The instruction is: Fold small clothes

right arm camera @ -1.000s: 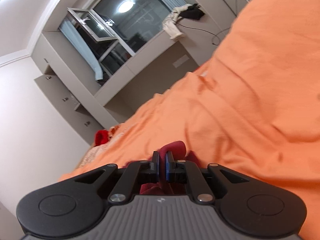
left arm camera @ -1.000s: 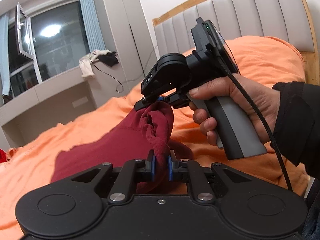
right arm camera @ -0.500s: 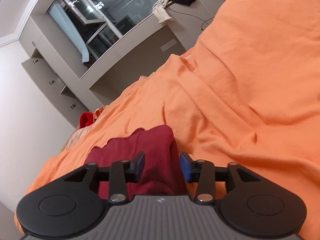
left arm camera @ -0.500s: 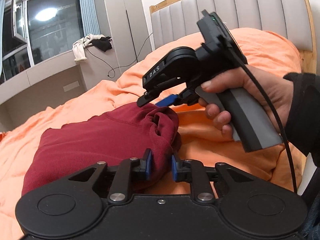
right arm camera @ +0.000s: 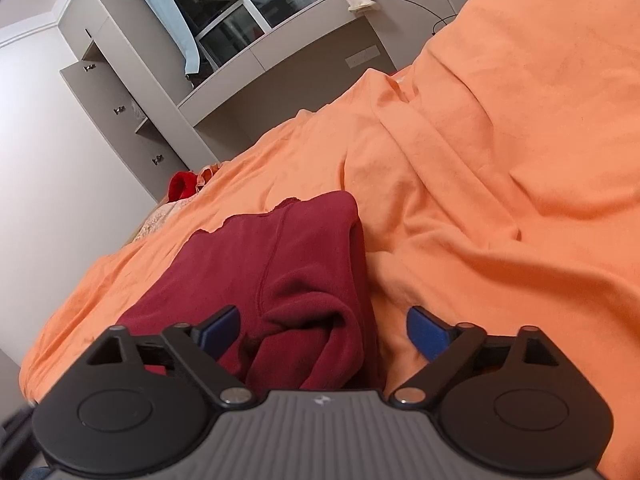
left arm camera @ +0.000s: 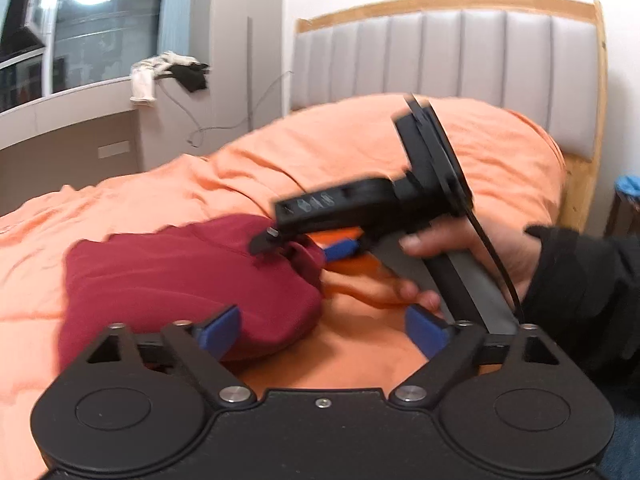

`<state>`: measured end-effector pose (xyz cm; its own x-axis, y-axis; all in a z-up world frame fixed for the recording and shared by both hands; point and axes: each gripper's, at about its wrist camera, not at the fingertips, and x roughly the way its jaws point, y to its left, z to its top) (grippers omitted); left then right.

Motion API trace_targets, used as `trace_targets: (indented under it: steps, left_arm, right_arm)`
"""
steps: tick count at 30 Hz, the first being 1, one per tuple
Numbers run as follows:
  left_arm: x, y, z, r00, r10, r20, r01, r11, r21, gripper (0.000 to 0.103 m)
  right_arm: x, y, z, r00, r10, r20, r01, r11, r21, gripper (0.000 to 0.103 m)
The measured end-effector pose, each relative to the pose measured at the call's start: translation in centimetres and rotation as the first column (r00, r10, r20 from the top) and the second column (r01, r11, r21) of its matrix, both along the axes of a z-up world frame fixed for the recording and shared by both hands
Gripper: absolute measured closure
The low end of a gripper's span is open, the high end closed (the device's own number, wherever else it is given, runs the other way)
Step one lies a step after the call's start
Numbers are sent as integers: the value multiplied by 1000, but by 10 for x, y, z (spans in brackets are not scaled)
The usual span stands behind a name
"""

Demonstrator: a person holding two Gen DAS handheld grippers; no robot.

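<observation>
I have both claws spread wide. My left claw (left arm camera: 322, 328) hangs low over the bed, its left blue pad just beside the near edge of the dark red garment (left arm camera: 188, 276), its right pad over bare orange cover; nothing is pinched between them. My right claw (right arm camera: 324, 330) is likewise parted, with a rolled end of the red garment (right arm camera: 280, 272) lying between its pads, and I cannot tell whether the fabric touches either one.

The garment lies as a folded bundle on the orange bed cover (right arm camera: 500, 152), roughly midway across the bed, with rumpled ridges of cover rising on the side toward the headboard (left arm camera: 448, 48). In the left wrist view the right claw's body and the hand (left arm camera: 460, 256) gripping its handle sit over the garment's headboard-side end and hide what lies behind them; that part of the frame is motion-blurred. A black cable (left arm camera: 496, 256) runs down past the hand.

Beyond the bed's far edge is a grey ledge under a window (left arm camera: 100, 28), with a white cloth (left arm camera: 146, 80) and something black (left arm camera: 192, 76) heaped on it, a thin cord trailing down the wall. Near the bed's far corner, by the grey drawer unit (right arm camera: 120, 108), a bright red item (right arm camera: 182, 186) lies at the edge of the cover.
</observation>
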<state>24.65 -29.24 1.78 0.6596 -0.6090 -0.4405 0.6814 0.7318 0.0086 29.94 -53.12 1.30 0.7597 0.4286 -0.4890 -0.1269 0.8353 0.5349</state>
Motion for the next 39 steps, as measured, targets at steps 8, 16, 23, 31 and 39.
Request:
trace_targets:
  steps: [8,16,23,31,39]
  left_arm:
    - [20,64,28,974,227,-22,-227,965,-130,1]
    - [72,115,13,899,395,-190,-421,899,-121,1]
    - [82,128,-24,887,370,-278,-413,903,-118,0]
    - [80,131,-55,898,342,-278,-398,900,-180,0]
    - [75,132,-57,905,337,-258,-391,899,-197,0]
  right_arm:
    - [-9,8,5,999,38,-3,-38,999,-21,0]
    - [-16,29,1,995,85,-53,-92,986,-142,0]
    - [-18,34,-5,993,101,-63,-111,975,-191,0]
    - [-30,39,-14,994,107,17,-100,969,-224,0]
    - [-35,32,8,997,74,28,-68,982,-177,0]
